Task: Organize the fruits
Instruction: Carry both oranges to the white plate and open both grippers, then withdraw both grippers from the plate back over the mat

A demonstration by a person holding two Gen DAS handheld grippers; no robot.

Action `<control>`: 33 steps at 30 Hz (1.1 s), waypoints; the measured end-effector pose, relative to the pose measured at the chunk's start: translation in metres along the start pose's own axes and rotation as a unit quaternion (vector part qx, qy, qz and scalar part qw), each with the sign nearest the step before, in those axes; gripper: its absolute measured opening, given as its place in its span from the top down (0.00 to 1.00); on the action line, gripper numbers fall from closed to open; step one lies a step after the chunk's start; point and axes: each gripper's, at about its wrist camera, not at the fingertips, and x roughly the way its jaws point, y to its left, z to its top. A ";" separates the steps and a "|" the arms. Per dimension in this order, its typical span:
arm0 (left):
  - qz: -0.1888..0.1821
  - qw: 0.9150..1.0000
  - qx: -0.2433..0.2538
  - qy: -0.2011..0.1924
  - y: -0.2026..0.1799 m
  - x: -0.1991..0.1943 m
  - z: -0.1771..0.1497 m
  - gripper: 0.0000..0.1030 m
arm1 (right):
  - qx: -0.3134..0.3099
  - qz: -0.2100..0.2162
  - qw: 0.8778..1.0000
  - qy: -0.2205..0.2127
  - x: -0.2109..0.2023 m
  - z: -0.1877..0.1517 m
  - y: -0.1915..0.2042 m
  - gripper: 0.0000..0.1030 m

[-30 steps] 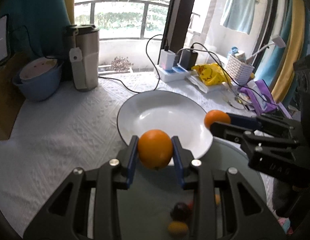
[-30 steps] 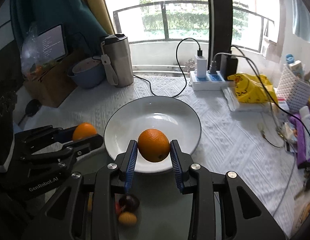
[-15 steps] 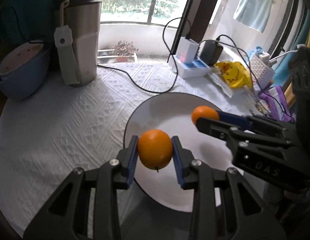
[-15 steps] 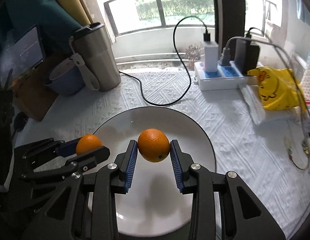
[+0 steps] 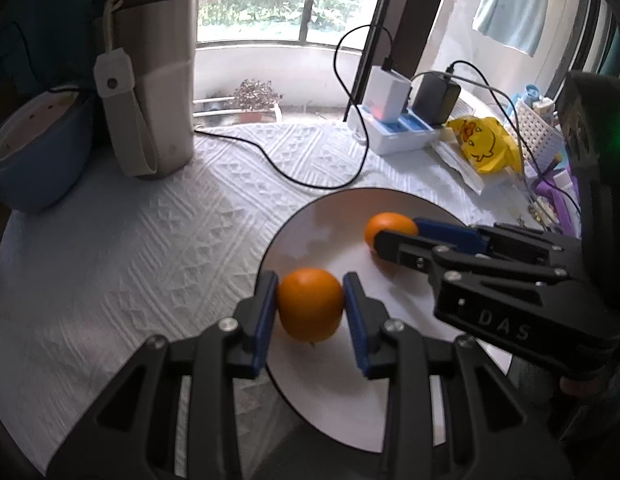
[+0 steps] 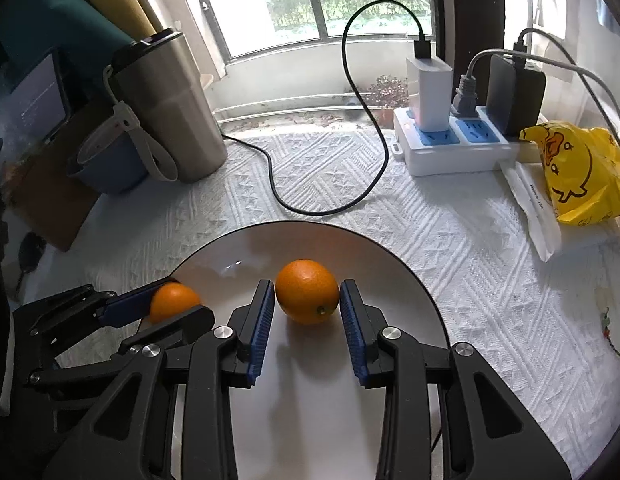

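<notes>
Both grippers (image 5: 310, 312) (image 6: 307, 312) angled down over plate (image 6: 410, 276), each clasping an orange (image 5: 309, 304) (image 6: 307, 291).

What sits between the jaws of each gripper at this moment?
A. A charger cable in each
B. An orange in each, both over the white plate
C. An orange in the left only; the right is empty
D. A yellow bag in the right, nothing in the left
B: the left gripper brackets one orange and the right gripper another orange, both above the white plate.
</notes>
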 end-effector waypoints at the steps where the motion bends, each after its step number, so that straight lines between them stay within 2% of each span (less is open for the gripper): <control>1: -0.002 1.000 -0.002 -0.003 0.000 -0.002 0.000 0.66 | -0.001 0.000 1.000 -0.001 -0.002 0.000 0.000 0.61; 2: -0.002 1.000 -0.003 -0.005 0.000 -0.004 0.000 0.66 | -0.001 -0.001 1.000 -0.003 -0.003 0.000 -0.001 0.58; 5: -0.005 1.000 -0.007 -0.014 -0.001 -0.012 -0.001 0.63 | 0.002 -0.007 1.000 -0.014 -0.011 -0.003 -0.002 0.56; 7: -0.005 1.000 -0.010 -0.025 -0.002 -0.022 -0.003 0.56 | 0.004 -0.010 1.000 -0.020 -0.019 -0.007 -0.001 0.55; 16: 0.000 0.998 -0.010 -0.067 -0.009 -0.070 -0.020 0.53 | -0.009 -0.028 0.998 -0.051 -0.066 -0.029 0.007 0.51; 17: 0.000 0.997 -0.011 -0.072 -0.009 -0.075 -0.022 0.51 | -0.010 -0.028 0.998 -0.054 -0.072 -0.032 0.008 0.51; 19: -0.001 0.996 -0.012 -0.084 -0.011 -0.088 -0.028 0.37 | -0.014 -0.031 0.998 -0.062 -0.084 -0.040 0.011 0.50; 21: 0.000 0.996 -0.013 -0.091 -0.013 -0.098 -0.034 0.34 | -0.016 -0.033 0.997 -0.068 -0.095 -0.047 0.014 0.50; 33: 0.001 0.992 -0.016 -0.126 -0.037 -0.152 -0.082 0.34 | -0.017 -0.026 0.994 -0.103 -0.160 -0.095 0.017 0.48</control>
